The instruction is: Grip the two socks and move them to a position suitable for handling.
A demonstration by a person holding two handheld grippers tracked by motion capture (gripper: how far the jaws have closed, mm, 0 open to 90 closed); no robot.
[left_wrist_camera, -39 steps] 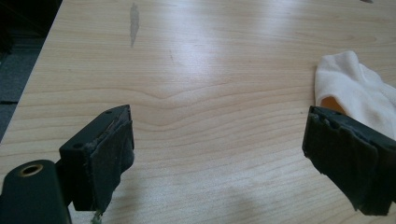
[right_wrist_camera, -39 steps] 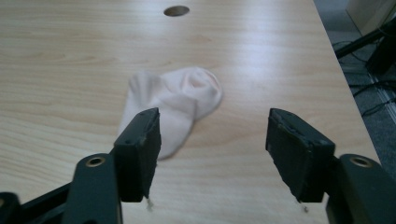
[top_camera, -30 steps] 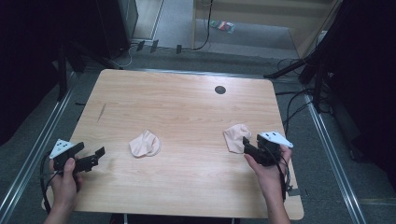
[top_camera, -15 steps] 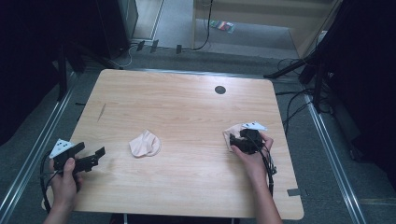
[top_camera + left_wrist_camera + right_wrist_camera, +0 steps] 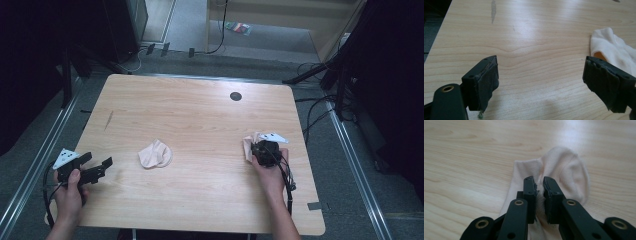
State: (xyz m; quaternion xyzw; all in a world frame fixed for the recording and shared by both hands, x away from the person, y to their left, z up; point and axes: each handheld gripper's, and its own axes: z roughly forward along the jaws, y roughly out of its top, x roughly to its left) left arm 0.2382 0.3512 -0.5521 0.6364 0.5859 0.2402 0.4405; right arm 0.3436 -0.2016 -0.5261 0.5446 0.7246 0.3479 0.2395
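Two pale beige socks lie on a light wooden table (image 5: 200, 110). My right gripper (image 5: 257, 149) points down onto the right sock (image 5: 248, 145). Its jaws have just been closing, and in the right gripper view the gripper (image 5: 539, 182) stands nearly together with a fold of this sock (image 5: 566, 167) pinched between the pads. The left sock (image 5: 155, 154) lies crumpled left of the table's middle. My left gripper (image 5: 101, 167) rests near the table's left front edge, aimed at that sock. The left gripper (image 5: 540, 62) is wide open over bare wood, with the sock (image 5: 611, 47) just beyond the right jaw.
A round black grommet (image 5: 235, 96) sits in the tabletop at the back right. A dark streak (image 5: 109, 120) marks the wood at the left. Cables (image 5: 320, 115) and stand legs lie on the floor to the right of the table.
My right gripper moved left and down onto the right sock and its jaws closed on the fabric. The left gripper and the left sock stayed where they were.
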